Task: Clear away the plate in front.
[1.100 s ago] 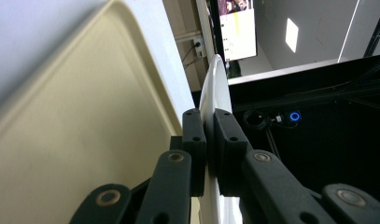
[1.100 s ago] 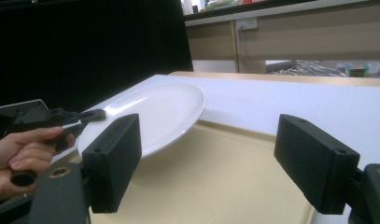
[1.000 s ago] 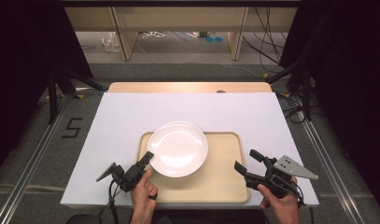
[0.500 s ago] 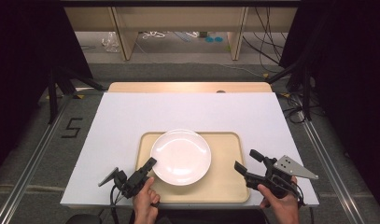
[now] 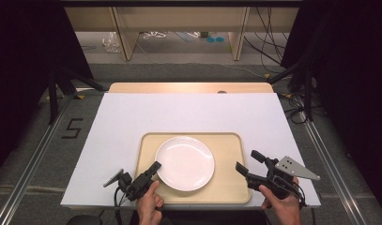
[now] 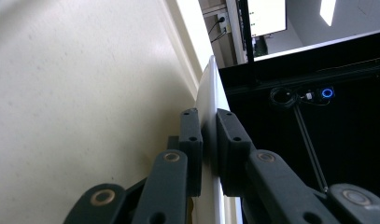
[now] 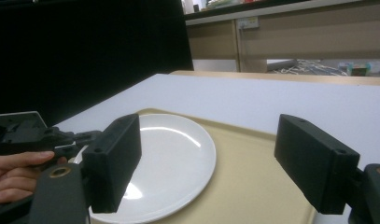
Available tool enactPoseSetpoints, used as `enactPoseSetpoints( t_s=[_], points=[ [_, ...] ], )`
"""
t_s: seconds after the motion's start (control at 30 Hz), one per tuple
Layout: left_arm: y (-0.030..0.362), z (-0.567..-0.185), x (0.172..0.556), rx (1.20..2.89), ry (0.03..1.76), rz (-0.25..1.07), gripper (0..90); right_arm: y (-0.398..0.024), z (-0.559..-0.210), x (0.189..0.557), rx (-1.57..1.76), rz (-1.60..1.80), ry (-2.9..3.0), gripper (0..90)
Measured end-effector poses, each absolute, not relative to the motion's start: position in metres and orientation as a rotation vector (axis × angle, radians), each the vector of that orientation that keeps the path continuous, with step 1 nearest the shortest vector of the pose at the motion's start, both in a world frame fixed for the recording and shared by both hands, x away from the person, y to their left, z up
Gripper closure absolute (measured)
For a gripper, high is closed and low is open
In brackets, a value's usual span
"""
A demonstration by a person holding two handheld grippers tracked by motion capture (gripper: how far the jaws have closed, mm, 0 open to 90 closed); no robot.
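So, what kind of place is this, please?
Probably a lab recording station, not a kitchen: black curtains surround a white-covered table, loose cables lie on the floor, and it holds just a plate on a tray.

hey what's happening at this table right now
A person is working with a handheld gripper in each hand over a beige tray that sits on a white table. The left gripper is clamped on the near-left rim of a white plate lying on the tray; the left gripper view shows its jaws closed on the plate's edge. The right gripper is open and empty, held at the tray's right edge, pointed toward the plate.
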State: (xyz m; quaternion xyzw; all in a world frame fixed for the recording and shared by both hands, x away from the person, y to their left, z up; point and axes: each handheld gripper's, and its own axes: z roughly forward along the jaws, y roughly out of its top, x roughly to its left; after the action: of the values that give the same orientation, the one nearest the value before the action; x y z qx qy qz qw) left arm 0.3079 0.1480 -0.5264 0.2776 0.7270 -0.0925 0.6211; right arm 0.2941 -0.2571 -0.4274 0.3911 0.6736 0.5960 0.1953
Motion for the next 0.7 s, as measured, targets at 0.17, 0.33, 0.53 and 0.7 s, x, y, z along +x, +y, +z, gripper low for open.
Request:
enactPoseSetpoints(
  t_s=[0.17, 0.33, 0.53, 0.7],
  points=[
    [0.141, -0.527, 0.308, 0.667, 1.678, -0.209, 82.4, -0.257, -0.428, 0.294, 1.098, 1.670, 1.881, 23.9],
    [0.137, -0.528, 0.310, 0.688, 1.682, -0.230, 82.1, -0.257, -0.428, 0.294, 1.099, 1.673, 1.883, 23.9],
    [0.138, -0.529, 0.312, 0.704, 1.731, -0.250, 60.7, -0.257, -0.428, 0.294, 1.109, 1.678, 1.889, 23.9],
    [0.138, -0.522, 0.311, 0.760, 1.739, -0.176, 51.3, -0.256, -0.428, 0.294, 1.099, 1.676, 1.882, 23.9]
  ],
)
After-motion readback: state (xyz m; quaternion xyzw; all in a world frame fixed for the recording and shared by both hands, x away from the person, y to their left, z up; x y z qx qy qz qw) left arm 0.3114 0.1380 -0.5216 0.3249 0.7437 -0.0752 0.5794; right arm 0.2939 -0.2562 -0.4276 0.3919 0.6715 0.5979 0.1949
